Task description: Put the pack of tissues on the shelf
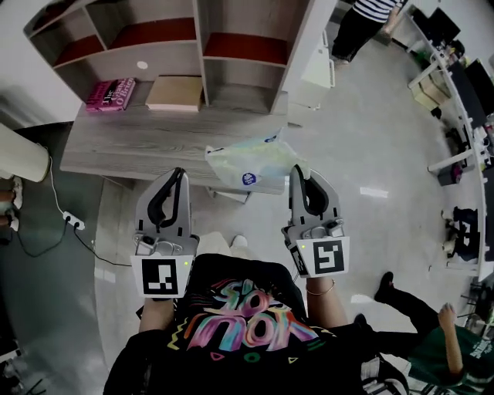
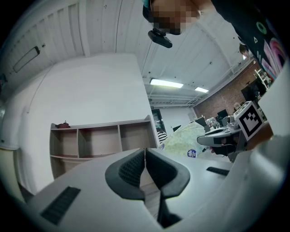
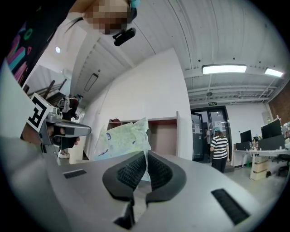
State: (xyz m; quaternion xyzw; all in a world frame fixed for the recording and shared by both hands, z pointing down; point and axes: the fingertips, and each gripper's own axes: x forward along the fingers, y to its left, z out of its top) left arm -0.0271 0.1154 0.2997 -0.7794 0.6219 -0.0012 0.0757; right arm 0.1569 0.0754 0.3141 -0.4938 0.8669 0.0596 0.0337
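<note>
The pack of tissues (image 1: 251, 162), a pale green-and-white plastic pack with a blue round label, is over the front right corner of the wooden desk (image 1: 139, 143). My right gripper (image 1: 298, 171) is shut on the pack's right edge. In the right gripper view the pack (image 3: 122, 140) rises up and to the left from the closed jaws (image 3: 146, 156). My left gripper (image 1: 179, 174) is shut and empty, just left of the pack; its tips (image 2: 145, 154) meet with nothing between them. The shelf (image 1: 202, 46) stands at the desk's far side, with open compartments.
A pink book (image 1: 110, 94) and a tan book (image 1: 175, 92) lie on the desk below the shelf. A person in a striped shirt (image 1: 363, 23) stands beyond the shelf to the right. Another person (image 1: 432, 332) is on the floor at the lower right. A power strip (image 1: 73, 221) lies on the floor at left.
</note>
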